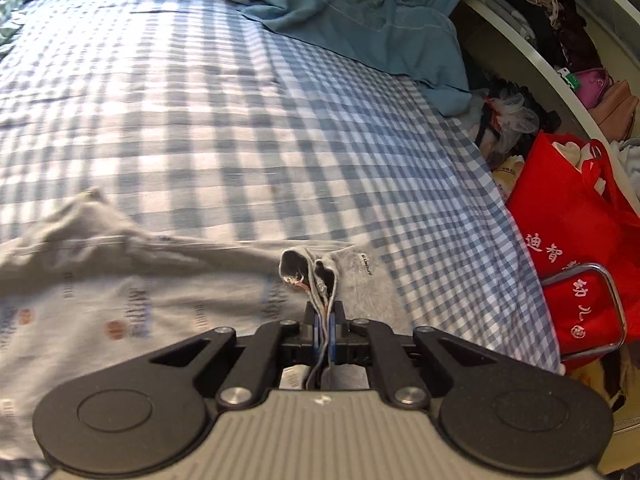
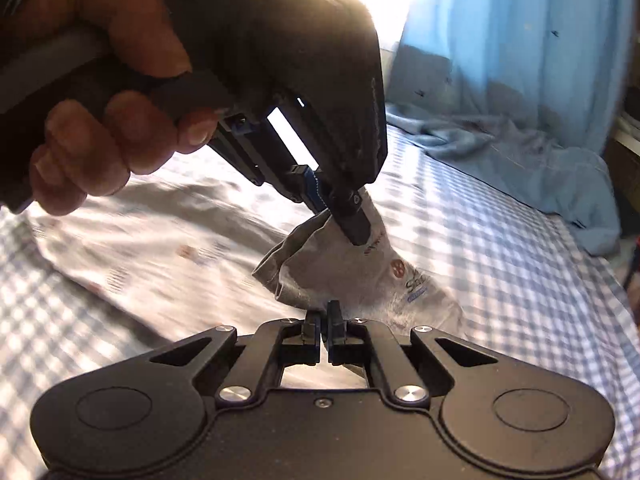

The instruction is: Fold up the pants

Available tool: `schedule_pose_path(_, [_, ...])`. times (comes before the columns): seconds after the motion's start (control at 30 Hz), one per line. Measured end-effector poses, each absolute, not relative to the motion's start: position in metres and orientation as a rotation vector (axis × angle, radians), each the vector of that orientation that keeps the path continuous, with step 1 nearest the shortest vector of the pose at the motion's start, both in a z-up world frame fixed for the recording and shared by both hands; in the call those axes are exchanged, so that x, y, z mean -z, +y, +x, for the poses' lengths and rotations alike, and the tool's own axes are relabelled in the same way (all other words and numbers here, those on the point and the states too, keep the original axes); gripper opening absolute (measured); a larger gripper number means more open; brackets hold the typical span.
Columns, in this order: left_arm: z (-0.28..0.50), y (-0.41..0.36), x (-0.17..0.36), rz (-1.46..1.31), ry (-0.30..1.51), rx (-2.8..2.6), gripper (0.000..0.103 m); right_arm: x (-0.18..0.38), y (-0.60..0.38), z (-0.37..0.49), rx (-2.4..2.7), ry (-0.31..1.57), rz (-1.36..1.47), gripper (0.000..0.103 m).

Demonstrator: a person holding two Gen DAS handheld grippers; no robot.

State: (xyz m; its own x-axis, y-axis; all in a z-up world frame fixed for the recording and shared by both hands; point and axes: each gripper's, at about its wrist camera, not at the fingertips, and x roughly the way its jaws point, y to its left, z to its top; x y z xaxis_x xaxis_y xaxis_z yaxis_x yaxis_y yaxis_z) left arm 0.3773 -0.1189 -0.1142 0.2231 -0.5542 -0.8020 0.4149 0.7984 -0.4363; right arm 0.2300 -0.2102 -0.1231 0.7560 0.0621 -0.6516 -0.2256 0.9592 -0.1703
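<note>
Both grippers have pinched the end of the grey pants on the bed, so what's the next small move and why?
Probably carry that pinched end across the pants toward their far end. Both the left gripper and right gripper are shut on lifted cloth, while the rest lies flat on the checked sheet.

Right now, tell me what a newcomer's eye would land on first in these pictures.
First, the grey printed pants spread across the blue checked sheet, one end pinched up by both grippers. The left gripper, in a hand, fills the upper left of the right wrist view; the right gripper is clamped on the cloth just below. A red bag glows beside the bed's right edge.
</note>
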Motion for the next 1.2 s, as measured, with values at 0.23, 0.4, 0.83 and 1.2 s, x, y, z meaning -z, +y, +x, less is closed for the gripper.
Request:
schedule_pose_path(0.23, [0.394, -0.025, 0.155, -0.097, 1.200, 0.568, 0.004, 0.145, -0.118, 0.245, -0.301, 0.734, -0.262, 0.002])
schedule_pose_path(0.4, [0.406, -0.002, 0.200, -0.072, 1.253, 0.545, 0.005, 0.186, -0.083, 0.259, -0.334, 0.815, -0.287, 0.002])
schedule_pose_path(0.83, [0.380, 0.016, 0.210, -0.135, 1.174, 0.369, 0.078, 0.178, -0.127, 0.224, -0.227, 0.806, -0.233, 0.080])
schedule_pose_path(1.2, [0.360, -0.069, 0.235, 0.236, 0.923, 0.085, 0.099, 0.186, -0.258, 0.248, 0.105, 0.697, -0.246, 0.102])
